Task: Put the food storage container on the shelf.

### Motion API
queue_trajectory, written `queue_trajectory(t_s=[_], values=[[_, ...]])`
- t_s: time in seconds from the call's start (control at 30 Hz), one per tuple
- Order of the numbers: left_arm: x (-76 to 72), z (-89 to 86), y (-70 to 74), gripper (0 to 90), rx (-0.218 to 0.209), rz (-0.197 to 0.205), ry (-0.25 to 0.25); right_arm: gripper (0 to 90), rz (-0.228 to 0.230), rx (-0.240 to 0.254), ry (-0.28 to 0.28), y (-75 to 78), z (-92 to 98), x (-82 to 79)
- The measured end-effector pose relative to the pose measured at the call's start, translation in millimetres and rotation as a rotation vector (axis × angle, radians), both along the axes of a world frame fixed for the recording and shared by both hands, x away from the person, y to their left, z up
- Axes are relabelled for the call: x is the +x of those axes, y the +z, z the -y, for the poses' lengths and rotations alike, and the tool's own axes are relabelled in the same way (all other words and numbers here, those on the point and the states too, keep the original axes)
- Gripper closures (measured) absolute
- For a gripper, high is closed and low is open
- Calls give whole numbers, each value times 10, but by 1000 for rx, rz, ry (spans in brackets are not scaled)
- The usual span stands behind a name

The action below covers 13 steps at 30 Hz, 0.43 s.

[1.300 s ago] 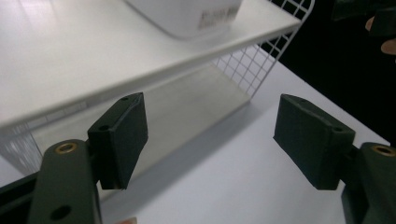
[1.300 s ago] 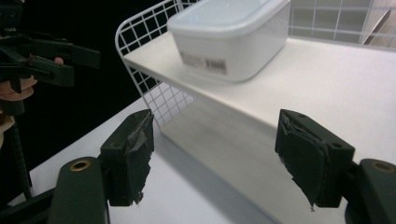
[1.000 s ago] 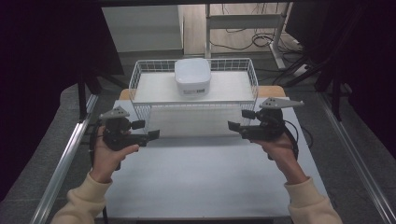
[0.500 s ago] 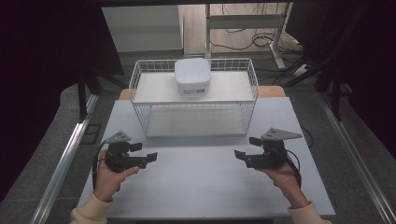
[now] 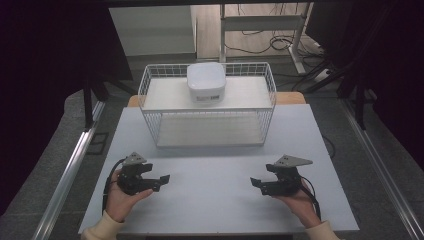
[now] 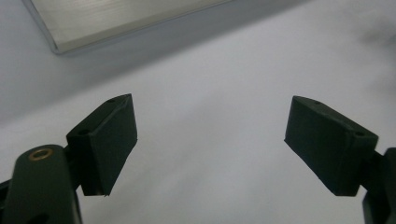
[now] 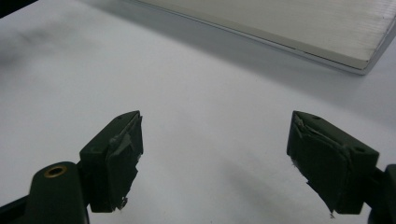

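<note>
White bowl [image 5: 205, 82] atop wire basket [image 5: 207, 116]

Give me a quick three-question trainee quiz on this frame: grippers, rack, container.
1. True or false: the left gripper and right gripper both have open jaws with nothing between them.
2. Where does the white container sit? A) on the table in front of the rack B) on the upper shelf of the wire rack C) in a gripper
3. Fill in: both grippers are held low over the near part of the grey ____, jaws pointing toward each other.

Key: 1 true; 2 B; 3 table
</note>
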<state>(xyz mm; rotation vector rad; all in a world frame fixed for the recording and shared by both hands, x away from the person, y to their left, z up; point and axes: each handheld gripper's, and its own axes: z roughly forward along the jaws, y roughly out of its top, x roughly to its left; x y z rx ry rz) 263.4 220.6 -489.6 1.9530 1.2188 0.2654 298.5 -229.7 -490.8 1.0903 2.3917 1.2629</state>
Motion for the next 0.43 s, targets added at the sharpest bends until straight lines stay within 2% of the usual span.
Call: queue_trajectory(t_s=[0.2, 0.37, 0.43], values=[[-2, -21, 5, 170, -3, 19, 8, 180, 28, 18, -23, 31, 34, -6], [1, -7, -18, 170, 8, 17, 8, 180, 4, 60, -32, 35, 67, 9], [-2, -5, -20, 170, 14, 22, 10, 180, 10, 64, -38, 37, 74, 10]])
